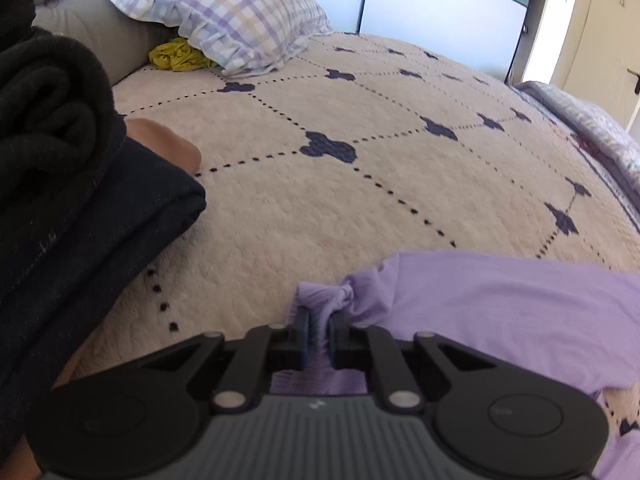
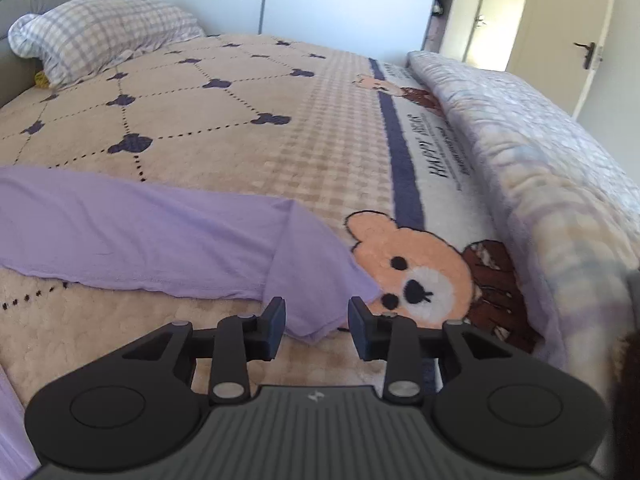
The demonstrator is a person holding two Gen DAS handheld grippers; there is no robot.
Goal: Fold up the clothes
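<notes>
**Left claw pinching the lilac garment, right claw spread over its corner**

You are holding the left gripper low over the bed, and its jaws are pressing together on a bunched, ribbed edge of the lilac garment. The cloth is gathering into a small knot of folds just past the pads and is spreading away to the right across the beige blanket. To the left of that claw a stack of dark folded clothes is lying on the blanket, with something tan peeking out behind it; you cannot tell what it is.

Your right gripper is standing with its jaws spread apart. A corner of the lilac garment is lying between the fingers, but the pads are not pressing on it. From there the garment is stretching leftwards in a long band over the blanket, its corner overlapping the edge of the bear picture.

A checked pillow is resting at the head of the bed, with a yellow-green cloth tucked against it. A pale quilt is lying rolled along the right side.
</notes>
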